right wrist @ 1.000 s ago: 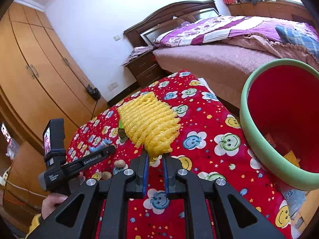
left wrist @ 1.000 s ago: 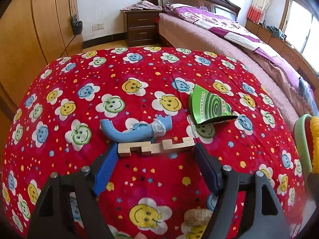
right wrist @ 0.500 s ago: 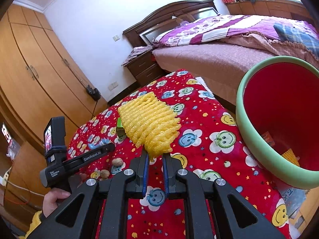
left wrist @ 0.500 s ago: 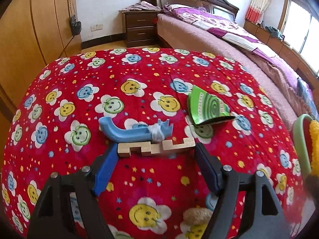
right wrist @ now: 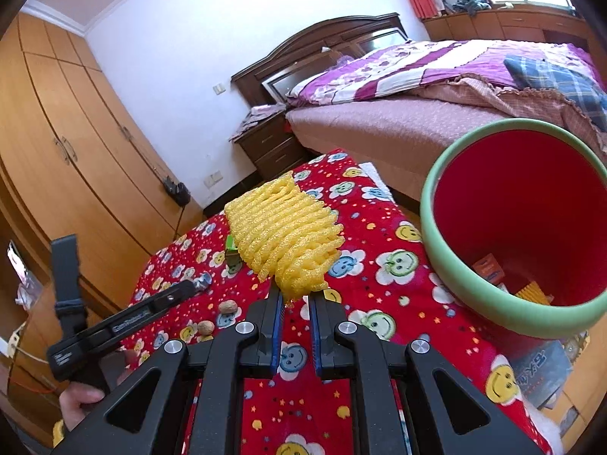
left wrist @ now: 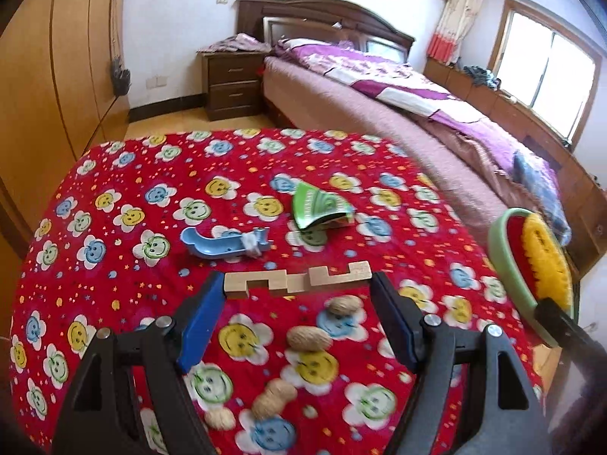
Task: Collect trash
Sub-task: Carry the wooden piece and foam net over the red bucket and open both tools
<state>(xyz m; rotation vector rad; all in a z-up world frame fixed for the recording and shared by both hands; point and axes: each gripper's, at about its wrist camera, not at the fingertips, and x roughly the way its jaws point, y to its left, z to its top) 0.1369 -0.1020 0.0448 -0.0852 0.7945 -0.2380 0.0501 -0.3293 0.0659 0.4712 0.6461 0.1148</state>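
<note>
a notched wooden block is clamped end to end between the wide-set jaws of the left gripper, above the red smiley tablecloth. a yellow foam net is pinched at its near end by the nearly closed right gripper, left of the green-rimmed red bin. a blue plastic piece and a green wrapper are left lying farther back, with nuts nearer.

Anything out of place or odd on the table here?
Nutshells lie scattered on the red cloth, and a torn green packet lies crumpled open beside a blue plastic piece. Nothing looks spilled.
</note>
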